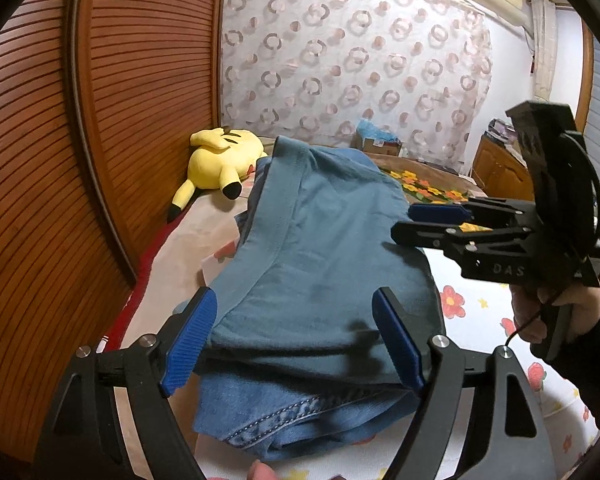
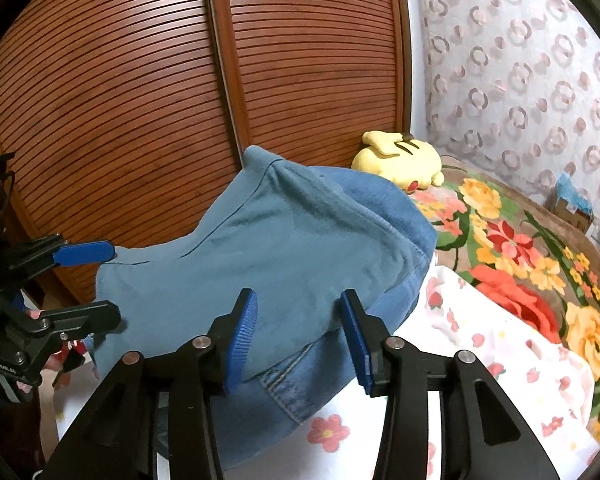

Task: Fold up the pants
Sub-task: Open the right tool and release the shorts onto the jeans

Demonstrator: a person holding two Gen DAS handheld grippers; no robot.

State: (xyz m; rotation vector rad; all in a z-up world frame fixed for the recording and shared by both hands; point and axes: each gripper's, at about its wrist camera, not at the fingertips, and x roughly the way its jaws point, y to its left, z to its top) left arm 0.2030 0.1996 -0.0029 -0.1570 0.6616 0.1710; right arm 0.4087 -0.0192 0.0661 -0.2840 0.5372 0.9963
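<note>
Left wrist view: the left tool (image 1: 294, 342) stands with its two blue pads spread wide. The pants (image 1: 320, 264), blue denim folded into a thick bundle with the paler inner side on top, lie on the bed (image 1: 480, 312) directly ahead of this tool. The near edge of the bundle sits between the pads, but neither pad presses on the cloth; the tool is open and grips nothing. To the right of the left tool, the right tool (image 1: 404, 222) is held by a hand (image 1: 556, 312) in a dark sleeve; its fingers reach the right edge of the bundle with a clear gap between them.

Right wrist view: the right tool (image 2: 298, 334) shows its pads parted about halfway, with the right edge of the pants (image 2: 268, 240) between them and no visible clamping. The left tool (image 2: 100, 284) appears at the far left of this tool, jaws apart at the opposite edge of the bundle.

Beyond both tools, a yellow plush toy (image 1: 220, 160) lies against the slatted wooden doors (image 2: 180, 80). A floral blanket (image 2: 520, 248) covers the bed to the right of the right tool.
</note>
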